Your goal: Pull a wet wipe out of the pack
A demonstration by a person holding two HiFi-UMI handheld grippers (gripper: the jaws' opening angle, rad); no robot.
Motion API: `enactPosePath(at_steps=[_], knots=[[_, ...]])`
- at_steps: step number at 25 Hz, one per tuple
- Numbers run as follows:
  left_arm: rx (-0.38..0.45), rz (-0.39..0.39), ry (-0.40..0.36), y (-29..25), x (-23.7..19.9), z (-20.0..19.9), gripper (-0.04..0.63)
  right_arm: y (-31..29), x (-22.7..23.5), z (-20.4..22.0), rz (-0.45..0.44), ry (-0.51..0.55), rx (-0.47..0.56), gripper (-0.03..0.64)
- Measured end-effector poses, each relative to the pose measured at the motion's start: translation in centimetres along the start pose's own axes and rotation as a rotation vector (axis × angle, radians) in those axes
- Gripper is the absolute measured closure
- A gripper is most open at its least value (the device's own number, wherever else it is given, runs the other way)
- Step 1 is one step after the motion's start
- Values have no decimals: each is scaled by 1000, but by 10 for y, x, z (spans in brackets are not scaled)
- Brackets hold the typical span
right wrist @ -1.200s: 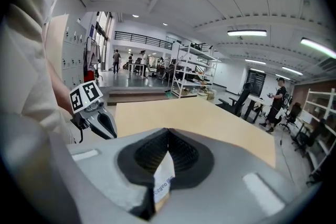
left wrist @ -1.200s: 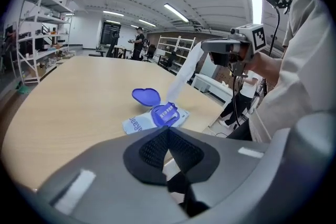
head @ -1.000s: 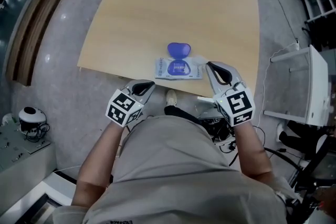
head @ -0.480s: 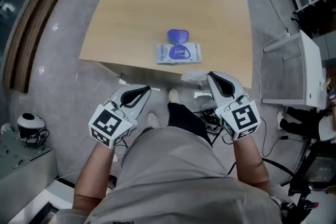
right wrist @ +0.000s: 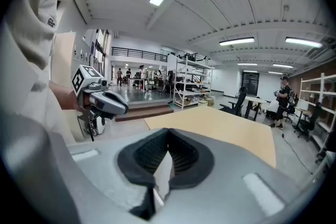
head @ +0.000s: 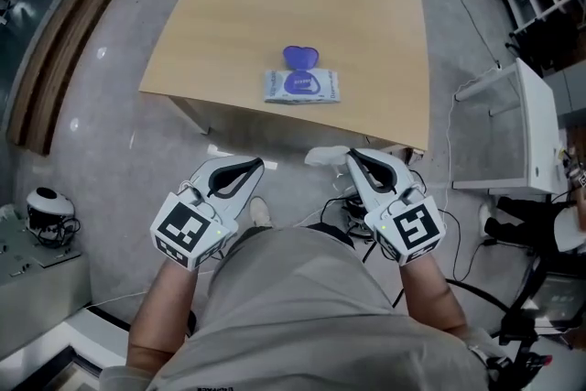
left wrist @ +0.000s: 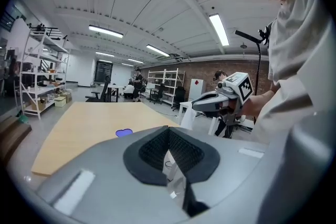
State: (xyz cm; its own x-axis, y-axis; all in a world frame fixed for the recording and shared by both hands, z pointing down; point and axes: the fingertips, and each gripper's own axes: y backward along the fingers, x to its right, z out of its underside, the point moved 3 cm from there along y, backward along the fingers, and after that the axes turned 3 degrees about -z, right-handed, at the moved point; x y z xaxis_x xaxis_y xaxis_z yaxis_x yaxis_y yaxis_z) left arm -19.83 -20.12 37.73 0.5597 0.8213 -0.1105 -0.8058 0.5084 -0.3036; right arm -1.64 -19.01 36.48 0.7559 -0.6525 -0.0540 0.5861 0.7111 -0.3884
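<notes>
Your right gripper [head: 353, 160] is clamped on a white wet wipe [head: 327, 156], which juts from its tips above the grey floor, short of the table's near edge. Your left gripper [head: 251, 166] has its jaws pressed together on nothing. The pack [head: 301, 87] lies on the wooden table [head: 229, 5] ahead, well apart from both grippers, with its purple lid [head: 296, 57] flipped open. A white rack [head: 513, 124] stands to your right.
</notes>
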Motion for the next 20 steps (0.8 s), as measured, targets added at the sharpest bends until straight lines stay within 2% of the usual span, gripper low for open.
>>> enactPosePath(at_steps=[7,13,20], knots=[[35,-52,5,-5,84,-9,591,70,-8,18,-51,20,28,614],[36,-116,14,-8,175,-1,591,142,-18,59,-133,5,59,614],[-39,-190,7,16,258,24,591,207,-32,101,-202,-13,60,614]])
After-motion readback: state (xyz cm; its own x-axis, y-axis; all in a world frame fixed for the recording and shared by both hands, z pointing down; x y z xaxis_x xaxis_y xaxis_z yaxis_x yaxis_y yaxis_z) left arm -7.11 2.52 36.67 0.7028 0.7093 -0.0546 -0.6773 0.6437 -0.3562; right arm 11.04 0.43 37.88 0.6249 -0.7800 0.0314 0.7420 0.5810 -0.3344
